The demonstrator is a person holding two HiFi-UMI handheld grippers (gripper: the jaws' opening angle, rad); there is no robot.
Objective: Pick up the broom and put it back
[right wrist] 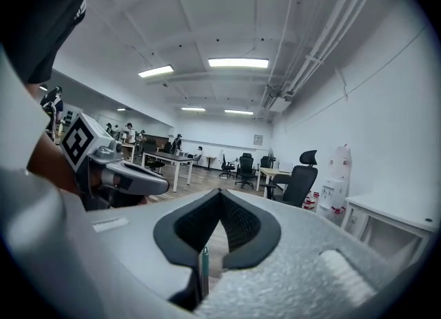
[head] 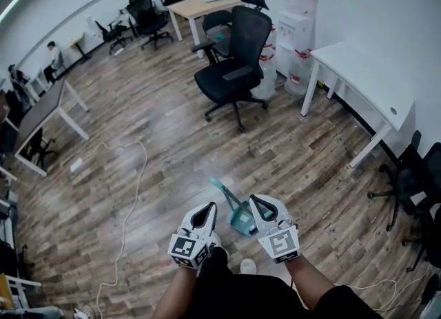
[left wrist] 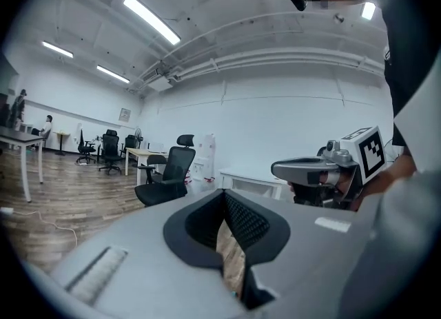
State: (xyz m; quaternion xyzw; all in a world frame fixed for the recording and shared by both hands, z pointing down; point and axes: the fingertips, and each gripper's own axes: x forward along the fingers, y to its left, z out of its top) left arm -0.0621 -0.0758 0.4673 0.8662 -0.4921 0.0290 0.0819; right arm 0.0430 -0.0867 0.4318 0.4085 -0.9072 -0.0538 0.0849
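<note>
The white table [head: 365,76], to the right of the black office chair [head: 234,56], and the chair itself are judged the largest hazards: either could be struck by a long tool swung about while it is carried back.

The teal broom [head: 240,215] is seen well to the near side of the office chair, close to the person's legs. It lies between the two grippers and just beside the right one. The right gripper [head: 255,201] is clenched on a thin teal stem [right wrist: 203,269], taken to be part of the broom. So little of it is caught between the pads that it could be twisted or pulled out by the weight of the wide teal end. The left gripper [head: 210,208] is closed as well, with nothing made out between its jaws, so no second support is given.

A pale cable [head: 131,200] is trailed over the floor to the left of the office chair and nearer the person. It could be snagged by the broom or tripped over. No storage place for the broom is shown, so the way back cannot be judged.

No brand or wording can be read. Red markings are seen on the white water dispenser [head: 295,35] behind and to the right of the office chair, but they are too small to read. Only black-and-white square markers [head: 279,242] are carried on the gripper cubes.
</note>
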